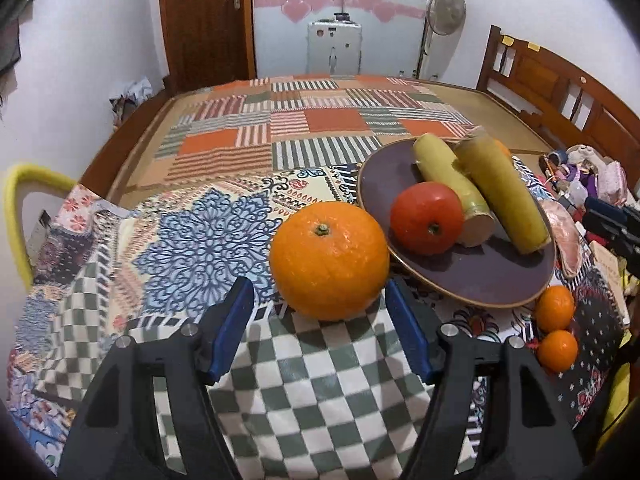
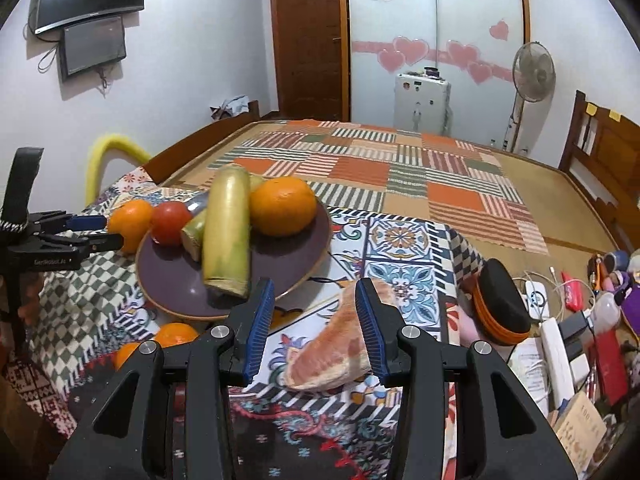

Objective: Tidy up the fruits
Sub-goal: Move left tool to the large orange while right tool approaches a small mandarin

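Left gripper (image 1: 320,328): open, its blue pads on either side of the near part of the big orange and not pressing on it; I judge it is lined up this way to close on the fruit's widest part.
Big orange (image 1: 329,260): sits on the patterned cloth of the desk (image 1: 200,240), just left of the plate and not yet on it, stem up.
Plate (image 1: 384,184): the dark, brown-rimmed collecting spot; it stands right of the big orange and holds a tomato (image 1: 427,218), two yellow-green cane pieces (image 1: 502,196) and, at the far side, another orange (image 2: 282,206).
Small tangerines (image 1: 554,308): two lie on the cloth near the plate's right rim, outside it, so by my reading they wait their turn.
Right gripper (image 2: 315,320): narrowly parted; its right pad lies against a pink grapefruit wedge (image 2: 332,354), while the left pad stands clear of it, so the wedge is straddled and not clamped.
Wedge position: near and right of the plate, on the cloth, cut face toward the camera.
Clutter (image 2: 560,320): cases, cables and boxes lie farther right, apart from the fruit.
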{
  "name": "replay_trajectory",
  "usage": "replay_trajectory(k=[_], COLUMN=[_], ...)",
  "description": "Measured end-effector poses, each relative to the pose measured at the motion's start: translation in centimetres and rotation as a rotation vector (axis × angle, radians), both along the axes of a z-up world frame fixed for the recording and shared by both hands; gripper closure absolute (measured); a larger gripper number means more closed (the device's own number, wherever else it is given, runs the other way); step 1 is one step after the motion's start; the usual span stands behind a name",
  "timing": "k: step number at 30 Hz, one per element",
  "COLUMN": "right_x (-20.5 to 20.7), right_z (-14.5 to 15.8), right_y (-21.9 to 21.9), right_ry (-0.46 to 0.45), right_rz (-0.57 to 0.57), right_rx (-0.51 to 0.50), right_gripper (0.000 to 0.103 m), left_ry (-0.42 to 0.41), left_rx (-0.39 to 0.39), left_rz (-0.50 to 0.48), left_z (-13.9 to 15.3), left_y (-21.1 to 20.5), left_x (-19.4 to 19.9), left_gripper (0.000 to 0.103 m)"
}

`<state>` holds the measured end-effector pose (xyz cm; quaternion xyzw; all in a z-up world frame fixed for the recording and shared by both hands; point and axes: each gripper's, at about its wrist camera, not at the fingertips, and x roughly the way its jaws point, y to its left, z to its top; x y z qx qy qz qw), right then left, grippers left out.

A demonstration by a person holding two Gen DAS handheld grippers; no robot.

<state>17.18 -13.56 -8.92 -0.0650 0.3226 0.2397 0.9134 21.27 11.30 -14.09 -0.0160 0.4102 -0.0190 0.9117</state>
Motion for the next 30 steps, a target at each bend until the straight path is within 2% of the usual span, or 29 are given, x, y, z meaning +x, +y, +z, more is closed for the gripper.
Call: replay_trajectory(k=[2,5,16,26,30], right_x=[0.1,-0.1,-1.5,-4.0,-4.3], right_z=[-0.1,-0.4,-0.1,0.1,-0.6], right_y=[-0.1,0.1,0.8,2.5,3.4], right_ry=[0.000,-0.007,-0.003,-0.004,0.022], right_rz=[0.002,0.004,0.039,0.108,0.127], right_rx=[-0.002,-0.008,0.016,0.022,0.030], right_gripper=[0.063,0.057,0.057,0.057,0.057], left_ry=[0.008,0.011,0.014,0.028,0.017], left_rx=[-0.019,-0.019,-0.027,-0.025,-0.017], left_rz=[-0.012,-0.018,0.007,-0.005,-0.002], left_z=[-0.3,-0.5,-0.3,0.1,0.0], left_y=[0.1,-0.2,-0.2,-0.2,-0.4], left_x=[0.5,0.9,0.4,-7.5,-10.3], left_gripper=[0.035,0.035,0.037,0.037,0.037])
